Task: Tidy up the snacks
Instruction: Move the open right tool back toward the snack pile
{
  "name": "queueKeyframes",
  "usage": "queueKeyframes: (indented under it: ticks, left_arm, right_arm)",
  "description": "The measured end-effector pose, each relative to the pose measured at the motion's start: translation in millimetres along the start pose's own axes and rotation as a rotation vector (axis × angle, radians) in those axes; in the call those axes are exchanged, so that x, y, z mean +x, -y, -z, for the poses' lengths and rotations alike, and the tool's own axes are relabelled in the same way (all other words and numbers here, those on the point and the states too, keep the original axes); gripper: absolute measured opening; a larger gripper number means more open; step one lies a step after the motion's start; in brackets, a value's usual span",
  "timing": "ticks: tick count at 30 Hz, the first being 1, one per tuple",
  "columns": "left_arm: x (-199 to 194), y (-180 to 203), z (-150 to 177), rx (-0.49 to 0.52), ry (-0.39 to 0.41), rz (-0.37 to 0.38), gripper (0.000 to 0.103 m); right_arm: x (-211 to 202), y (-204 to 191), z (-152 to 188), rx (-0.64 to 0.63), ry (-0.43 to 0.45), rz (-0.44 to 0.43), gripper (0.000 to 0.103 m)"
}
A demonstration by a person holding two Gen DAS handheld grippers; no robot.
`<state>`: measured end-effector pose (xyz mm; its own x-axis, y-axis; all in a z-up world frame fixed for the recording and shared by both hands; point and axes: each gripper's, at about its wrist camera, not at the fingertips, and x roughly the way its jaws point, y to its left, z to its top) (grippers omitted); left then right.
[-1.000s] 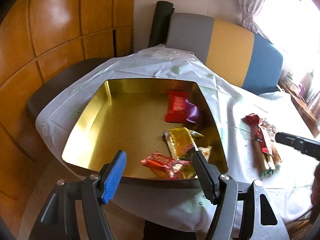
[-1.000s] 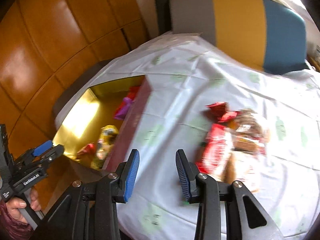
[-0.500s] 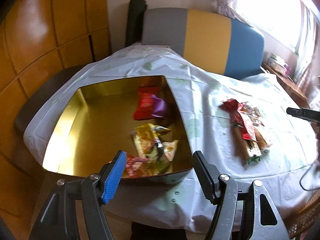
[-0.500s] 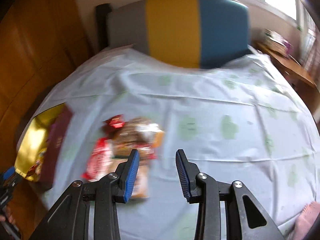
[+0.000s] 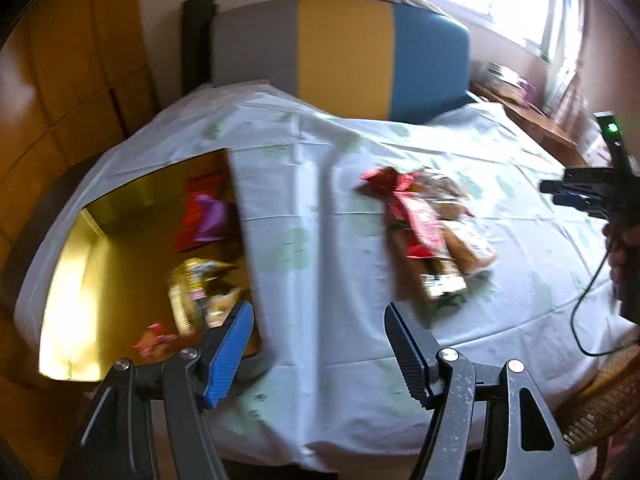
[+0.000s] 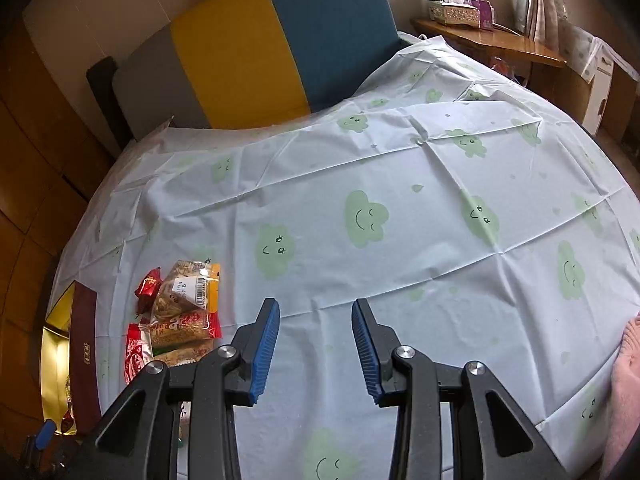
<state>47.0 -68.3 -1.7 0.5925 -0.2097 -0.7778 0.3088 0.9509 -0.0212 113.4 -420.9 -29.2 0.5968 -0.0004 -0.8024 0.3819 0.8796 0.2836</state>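
Note:
A gold-lined box [image 5: 116, 264] sits at the table's left edge with several snack packets [image 5: 192, 300] inside; its maroon side [image 6: 84, 344] shows in the right wrist view. A pile of red and tan snack packets [image 5: 428, 228] lies on the tablecloth to its right, also in the right wrist view [image 6: 180, 320]. My left gripper [image 5: 318, 344] is open and empty, near the front edge between box and pile. My right gripper [image 6: 316, 344] is open and empty over bare cloth, right of the pile; it shows at the far right of the left wrist view [image 5: 580, 192].
The round table wears a pale cloth with green cloud faces [image 6: 400, 200]. A grey, yellow and blue chair back [image 6: 248, 52] stands behind it. A wooden shelf with a tissue box [image 6: 452, 12] is at the back right. Wood panelling [image 5: 60, 80] lies left.
Both grippers have swung to the right. The left view now centres between box and pile instead of on the box. The right gripper has moved off the pile to bare cloth.

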Motion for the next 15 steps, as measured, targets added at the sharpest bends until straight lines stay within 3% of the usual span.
queueKeyframes:
  ticks: [6,15]
  left_arm:
    - [25,29,-23,0.018,-0.053,0.095,0.063]
    - [75,73,-58,0.092,-0.112,0.128,0.063]
  right_arm:
    - [-4,-4,2,-0.014,0.001,-0.012,0.038]
    - [-6,-6,1,-0.016,0.002,-0.043,0.038]
